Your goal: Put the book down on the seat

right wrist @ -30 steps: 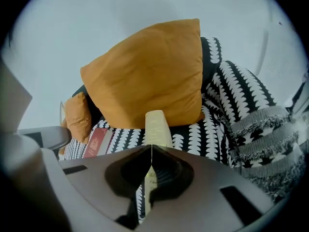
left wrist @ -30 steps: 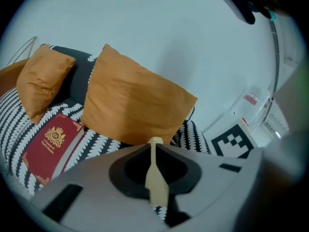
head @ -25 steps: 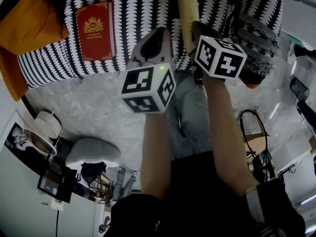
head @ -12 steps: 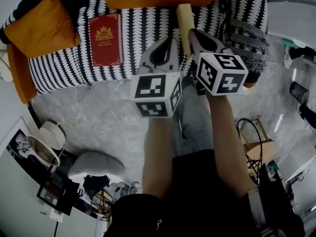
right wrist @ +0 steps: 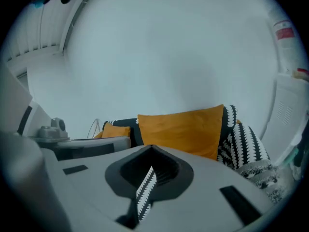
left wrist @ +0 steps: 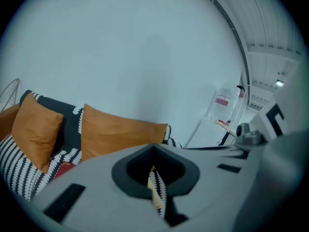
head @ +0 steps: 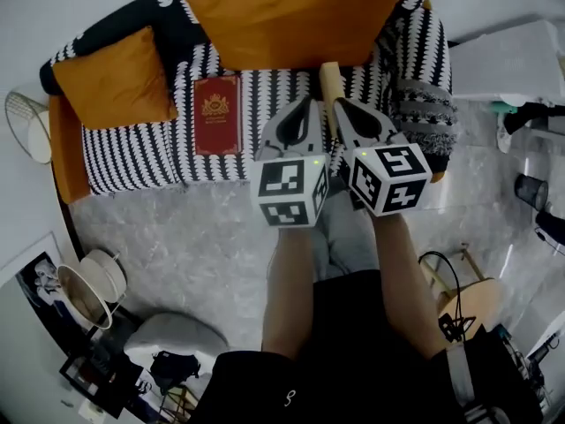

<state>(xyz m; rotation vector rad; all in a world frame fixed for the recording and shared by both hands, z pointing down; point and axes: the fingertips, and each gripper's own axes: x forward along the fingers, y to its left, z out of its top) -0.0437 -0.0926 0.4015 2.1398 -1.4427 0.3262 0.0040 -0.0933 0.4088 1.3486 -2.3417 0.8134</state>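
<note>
Grey plastic jaws of the left gripper (head: 303, 104) are pressed together with nothing between them. The right gripper (head: 342, 106) is likewise closed and empty. Both hover over the front of the black-and-white patterned sofa seat (head: 132, 153). Well apart to their left, the red hardback book with a gold crest (head: 217, 115) lies flat on that seat, just below the large orange cushion (head: 291, 20). The placing looks done, and only drawing clear seems left.
</note>
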